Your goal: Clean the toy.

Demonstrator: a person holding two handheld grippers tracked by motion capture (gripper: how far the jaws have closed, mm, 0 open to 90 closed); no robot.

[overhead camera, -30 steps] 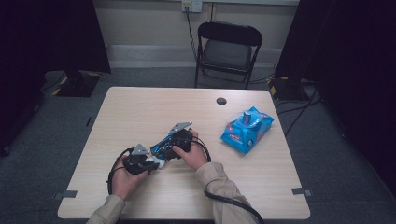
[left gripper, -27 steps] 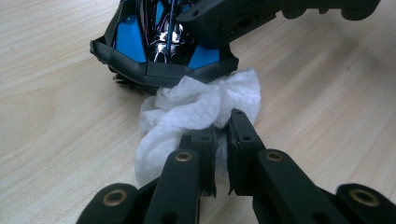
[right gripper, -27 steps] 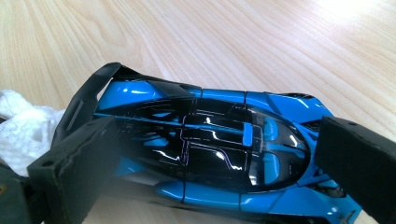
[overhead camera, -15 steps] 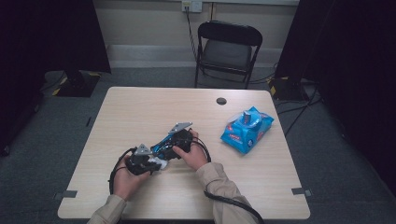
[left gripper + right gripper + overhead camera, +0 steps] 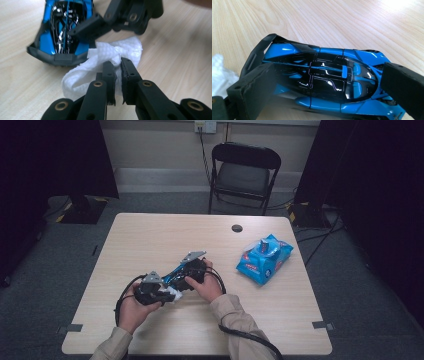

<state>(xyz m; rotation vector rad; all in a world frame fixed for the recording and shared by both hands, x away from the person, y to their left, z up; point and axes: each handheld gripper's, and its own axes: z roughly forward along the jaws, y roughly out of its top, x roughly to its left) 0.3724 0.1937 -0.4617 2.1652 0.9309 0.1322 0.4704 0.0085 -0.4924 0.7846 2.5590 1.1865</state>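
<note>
Blue toy car [image 5: 324, 82] near mid tabletop [image 5: 150, 240], toward person's side, clamped across its body by right gripper [image 5: 322, 87]; fingers [image 5: 252, 87] spread wide, pressing on both flanks. In left gripper view, car's rear [image 5: 62, 32] w/ right gripper's fingers [image 5: 87, 26] on it. Left gripper [image 5: 118, 75] just beside car's rear end; fingers [image 5: 108, 75] narrow, pinched on white wipe [image 5: 82, 72]. Wipe bunched, resting on tabletop, touching car's rear edge. From high view: both grippers close together, left gripper [image 5: 152, 290] lower left, right gripper [image 5: 192, 270] upper right. Blue wipes pack [image 5: 264, 259] well apart, to the right. Folding chair [image 5: 243, 170] beyond far edge.
</note>
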